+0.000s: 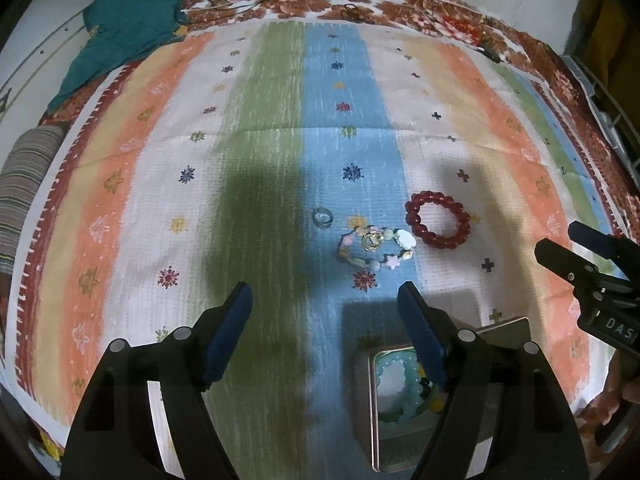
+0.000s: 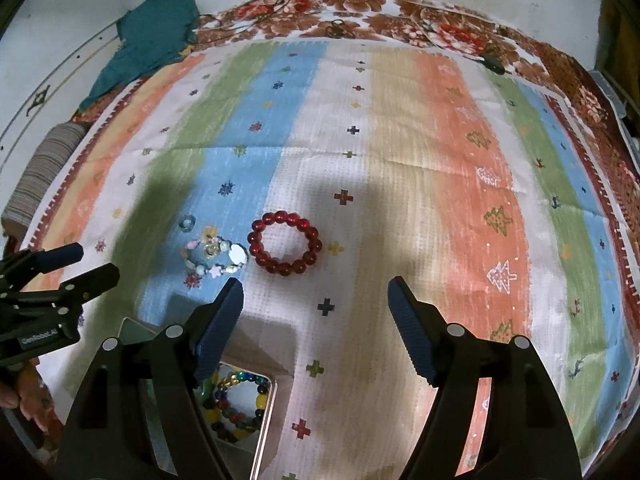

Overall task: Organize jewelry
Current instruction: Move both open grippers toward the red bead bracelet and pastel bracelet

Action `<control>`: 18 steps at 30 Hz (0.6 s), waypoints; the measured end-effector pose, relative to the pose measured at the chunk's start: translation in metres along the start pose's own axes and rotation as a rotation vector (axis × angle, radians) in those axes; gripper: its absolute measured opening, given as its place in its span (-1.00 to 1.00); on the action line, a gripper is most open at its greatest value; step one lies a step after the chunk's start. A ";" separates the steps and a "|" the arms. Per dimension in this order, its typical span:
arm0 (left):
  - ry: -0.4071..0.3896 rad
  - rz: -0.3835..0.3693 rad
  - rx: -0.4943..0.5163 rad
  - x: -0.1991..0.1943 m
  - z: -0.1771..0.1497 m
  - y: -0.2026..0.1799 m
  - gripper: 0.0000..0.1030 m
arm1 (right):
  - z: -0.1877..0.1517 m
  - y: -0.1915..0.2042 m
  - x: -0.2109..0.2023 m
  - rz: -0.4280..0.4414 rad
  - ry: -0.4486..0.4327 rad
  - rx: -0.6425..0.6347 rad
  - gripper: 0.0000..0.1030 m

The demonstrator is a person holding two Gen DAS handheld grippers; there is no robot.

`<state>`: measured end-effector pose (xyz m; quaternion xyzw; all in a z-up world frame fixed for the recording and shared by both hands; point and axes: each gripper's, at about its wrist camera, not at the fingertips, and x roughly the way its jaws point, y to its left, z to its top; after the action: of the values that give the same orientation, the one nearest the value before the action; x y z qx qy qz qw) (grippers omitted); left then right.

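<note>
A red bead bracelet (image 1: 437, 219) (image 2: 284, 243) lies on the striped cloth. Left of it lies a pastel charm bracelet (image 1: 376, 248) (image 2: 216, 257) with a small gold ring (image 1: 371, 241) inside it. A small clear ring (image 1: 322, 216) (image 2: 187, 224) lies beyond. An open metal tin (image 1: 366, 408) (image 2: 267, 420) near the front holds bead bracelets. My left gripper (image 1: 325, 294) is open and empty above the cloth, its right finger over the tin. My right gripper (image 2: 316, 286) is open and empty, just in front of the red bracelet.
The striped cloth (image 1: 280, 120) covers a floral bedsheet (image 2: 360, 8). A teal cloth (image 1: 128, 32) lies at the far left corner. A striped pillow (image 1: 24, 184) sits at the left edge. Cords lie at the far edge.
</note>
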<state>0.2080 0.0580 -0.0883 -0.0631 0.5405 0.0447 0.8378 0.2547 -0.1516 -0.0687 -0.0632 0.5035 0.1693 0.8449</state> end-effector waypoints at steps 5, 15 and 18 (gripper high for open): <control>0.023 -0.008 0.000 0.009 0.003 0.000 0.45 | 0.005 0.002 0.010 -0.006 0.017 -0.009 0.47; 0.063 -0.031 -0.024 0.031 0.011 0.009 0.45 | 0.013 0.003 0.031 -0.011 0.059 -0.007 0.46; 0.076 -0.043 -0.019 0.039 0.013 0.007 0.45 | 0.015 0.003 0.039 -0.005 0.074 -0.007 0.46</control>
<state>0.2343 0.0676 -0.1192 -0.0846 0.5700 0.0294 0.8168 0.2830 -0.1357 -0.0956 -0.0733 0.5336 0.1666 0.8259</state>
